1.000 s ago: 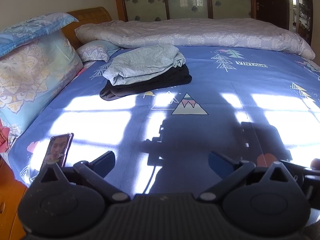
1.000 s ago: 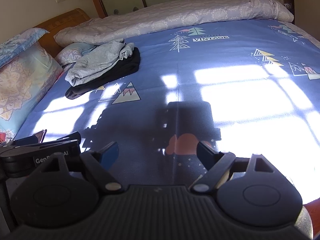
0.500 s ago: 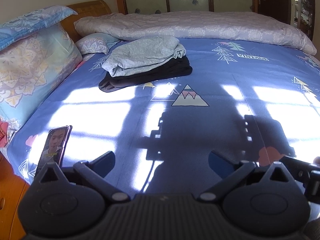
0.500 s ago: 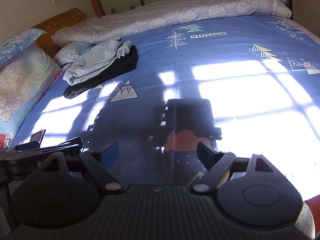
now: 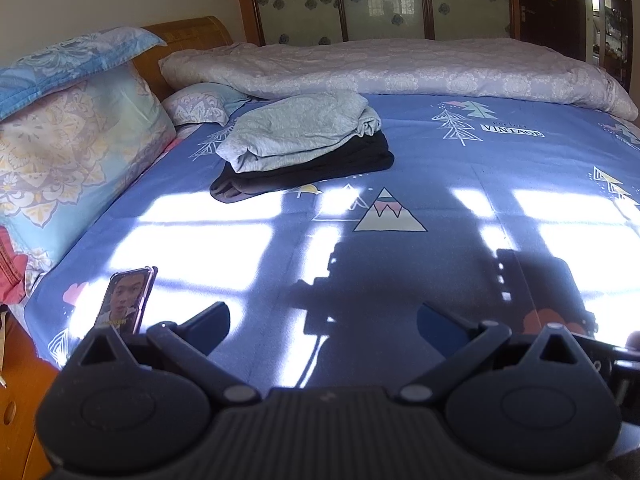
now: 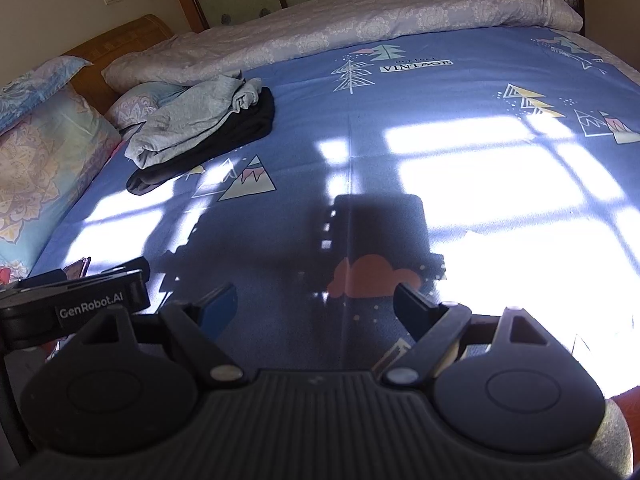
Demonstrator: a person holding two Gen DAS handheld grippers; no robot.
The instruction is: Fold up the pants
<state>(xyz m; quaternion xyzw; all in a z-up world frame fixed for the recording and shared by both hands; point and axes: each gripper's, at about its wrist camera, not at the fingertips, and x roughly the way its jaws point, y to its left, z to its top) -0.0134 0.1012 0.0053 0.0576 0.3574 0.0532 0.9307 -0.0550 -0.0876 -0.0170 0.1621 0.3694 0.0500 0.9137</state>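
Folded light grey pants (image 5: 298, 130) (image 6: 188, 120) lie on top of a folded black garment (image 5: 316, 166) (image 6: 224, 132), far back on the left of the blue bed sheet (image 5: 480, 168) (image 6: 400, 120). My left gripper (image 5: 322, 320) hangs open over the near part of the sheet, well short of the stack, nothing between its fingers. My right gripper (image 6: 314, 308) is open too, over a shaded patch of sheet, empty. The left gripper's body shows at the left edge of the right wrist view.
A phone (image 5: 126, 300) stands at the near left edge of the bed. Patterned pillows (image 5: 68, 140) lean on the wooden headboard at left. A pale rolled quilt (image 5: 400, 68) (image 6: 360, 20) runs along the far side. Sunlit patches and gripper shadows cross the sheet.
The view shifts slightly between frames; the stack, the phone and both open grippers stay as they were.
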